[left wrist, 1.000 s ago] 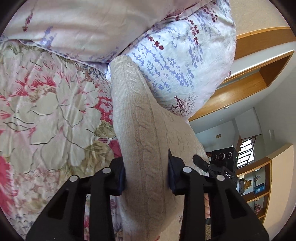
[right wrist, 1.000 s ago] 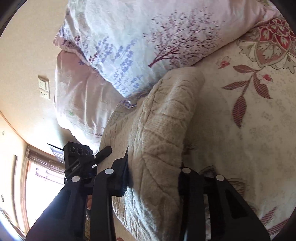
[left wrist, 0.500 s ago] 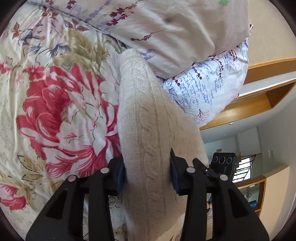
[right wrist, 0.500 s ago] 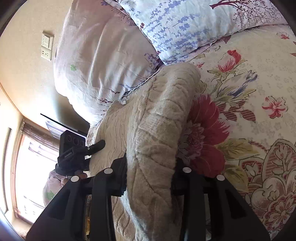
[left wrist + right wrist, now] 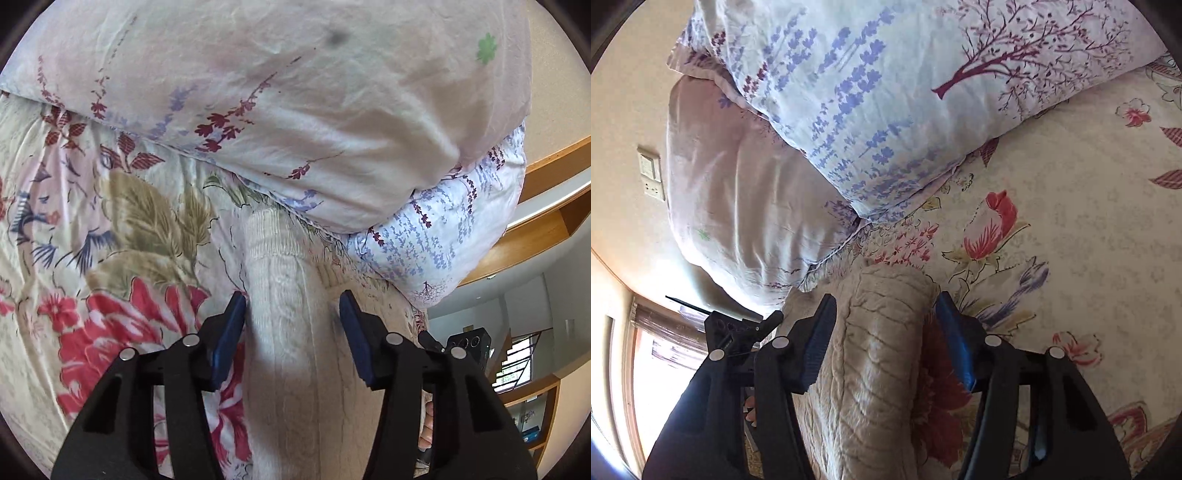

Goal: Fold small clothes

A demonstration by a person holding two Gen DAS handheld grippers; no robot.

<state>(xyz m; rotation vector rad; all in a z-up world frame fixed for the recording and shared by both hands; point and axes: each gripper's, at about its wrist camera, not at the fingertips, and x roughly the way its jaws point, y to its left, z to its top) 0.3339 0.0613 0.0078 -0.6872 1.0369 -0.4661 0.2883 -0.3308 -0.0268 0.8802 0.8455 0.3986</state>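
A cream cable-knit garment (image 5: 284, 350) lies in a folded ridge on the floral bed sheet (image 5: 110, 258), its far end near the pillows. My left gripper (image 5: 291, 306) straddles it with the jaws open; the left pad brushes the knit and the right pad stands clear. In the right wrist view the same garment (image 5: 882, 369) runs between the pads of my right gripper (image 5: 884, 306), whose jaws are opening, with small gaps on both sides. Each view shows the other gripper's black body at its edge.
A pale pink pillow (image 5: 295, 110) and a white lavender-print pillow (image 5: 905, 92) lie just beyond the garment's end. A wall switch (image 5: 650, 177) and a bright window (image 5: 665, 369) are at the left; wooden shelves (image 5: 535, 417) are at the right.
Both grippers have carried the garment's edge across the bed toward the pillows. Their jaws, pressed on the knit before, now stand wider and off it.
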